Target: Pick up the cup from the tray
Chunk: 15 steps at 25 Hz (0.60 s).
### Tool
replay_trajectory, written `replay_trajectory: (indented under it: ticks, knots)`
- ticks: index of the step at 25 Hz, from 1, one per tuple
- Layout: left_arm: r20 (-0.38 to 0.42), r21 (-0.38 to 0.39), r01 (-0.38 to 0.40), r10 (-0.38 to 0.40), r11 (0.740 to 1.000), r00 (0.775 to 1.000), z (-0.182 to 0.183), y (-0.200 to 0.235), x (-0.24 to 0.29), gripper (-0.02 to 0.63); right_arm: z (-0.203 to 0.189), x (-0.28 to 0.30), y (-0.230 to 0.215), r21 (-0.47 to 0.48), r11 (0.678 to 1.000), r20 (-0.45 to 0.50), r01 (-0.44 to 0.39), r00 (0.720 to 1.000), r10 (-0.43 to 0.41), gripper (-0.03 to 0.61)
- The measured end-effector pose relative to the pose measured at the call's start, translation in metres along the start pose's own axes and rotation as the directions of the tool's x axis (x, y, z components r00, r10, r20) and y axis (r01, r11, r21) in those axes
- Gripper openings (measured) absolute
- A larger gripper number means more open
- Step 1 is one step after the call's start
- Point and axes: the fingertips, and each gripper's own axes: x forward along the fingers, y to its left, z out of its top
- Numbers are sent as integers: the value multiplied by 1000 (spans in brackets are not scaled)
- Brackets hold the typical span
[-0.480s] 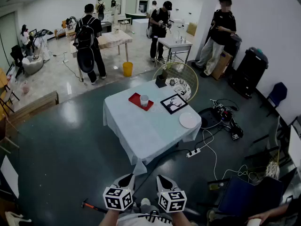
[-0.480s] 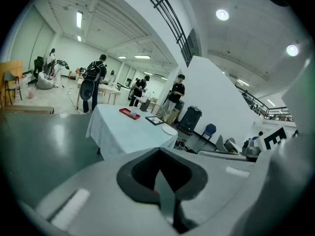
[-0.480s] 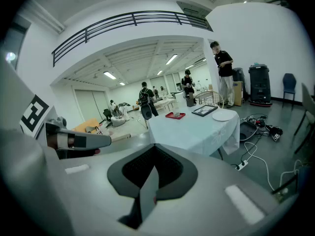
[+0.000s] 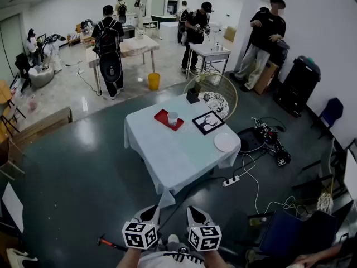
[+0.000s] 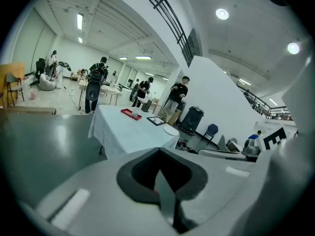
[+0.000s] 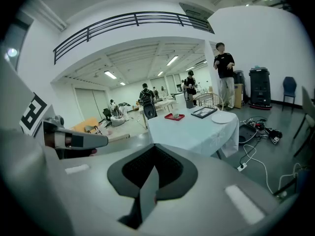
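Note:
A small clear cup (image 4: pixel 173 118) stands on a red tray (image 4: pixel 161 115) at the far side of a white-clothed table (image 4: pixel 178 152), well ahead of me. Both grippers are held low and close to my body, far short of the table. My left gripper (image 4: pixel 150 211) and my right gripper (image 4: pixel 193 211) sit side by side, each with its jaws pressed together and nothing between them. The left gripper view shows its closed jaws (image 5: pixel 160 181) and the distant tray (image 5: pixel 131 113). The right gripper view shows its own closed jaws (image 6: pixel 147 186), with the tray (image 6: pixel 174 117) small on the table.
On the table also lie a black framed picture (image 4: pixel 207 122), a white plate (image 4: pixel 225 142) and a black holder (image 4: pixel 192 95). A round wire frame (image 4: pixel 218 98) stands behind it. A power strip and cables (image 4: pixel 230 181) lie on the floor at right. Several people stand beyond.
The grippers stay where they were. The table sits very slightly differently in view, and the people in the background have shifted a little.

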Motion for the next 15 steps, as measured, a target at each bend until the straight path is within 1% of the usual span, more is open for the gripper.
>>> replay_trajectory:
  ticks: [4, 5, 8, 10, 11, 14, 15]
  knots:
    - [-5, -10, -4, 4, 1000, 1000, 2, 1, 2, 0, 1, 1, -2, -71, 997, 11, 23, 1000, -22, 25]
    - [-6, -16, -5, 5, 1000, 1000, 2, 1, 3, 0, 1, 0, -4, -72, 997, 12, 25, 1000, -24, 25]
    - [-10, -12, -6, 6, 1000, 1000, 2, -3, 6, 0, 0, -2, -16, -12, 1000, 20, 29, 999, -29, 25]
    - [-11, -11, -8, 8, 1000, 1000, 3, -4, 9, 0, 2, -2, -25, 10, 999, 26, 39, 999, -39, 25]
    - [-12, -18, -12, 12, 1000, 1000, 2, -4, 11, 0, 2, -2, -30, 4, 999, 27, 46, 999, -46, 25]
    - [-15, -53, -42, 41, 998, 999, -2, 2, 17, 0, 2, -1, -41, -60, 996, 20, 68, 998, -67, 25]
    - [-13, -61, -52, 51, 997, 999, -2, 3, 18, 0, 1, -1, -43, -66, 995, 18, 68, 998, -67, 25]
